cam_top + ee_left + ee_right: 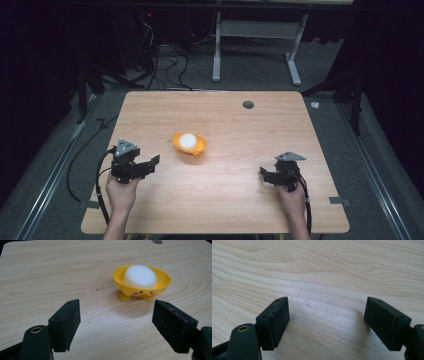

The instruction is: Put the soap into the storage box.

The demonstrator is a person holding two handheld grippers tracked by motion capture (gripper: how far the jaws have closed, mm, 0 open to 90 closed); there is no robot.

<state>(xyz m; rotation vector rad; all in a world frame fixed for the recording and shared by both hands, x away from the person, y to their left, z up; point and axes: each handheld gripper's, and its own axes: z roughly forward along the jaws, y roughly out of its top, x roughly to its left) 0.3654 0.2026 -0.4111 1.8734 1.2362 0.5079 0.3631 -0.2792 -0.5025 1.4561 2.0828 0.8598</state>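
A small yellow footed bowl (200,146) (163,283) with a chick face painted on it stands near the middle of the wooden table (235,200). A white rounded lump (188,140) (140,276) lies in it. My left gripper (151,164) (116,322) hovers low at the table's left and points toward the bowl, a short way off. Its jaws stand apart with only bare wood between them. My right gripper (264,174) (325,322) rests at the table's right, also open, over bare wood with nothing between its jaws.
A dark round grommet hole (248,104) sits near the table's far edge. Beyond the table, a white desk frame (255,30) and loose cables (165,60) lie on the grey floor. Each gripper trails a black cable (101,185) over the near edge.
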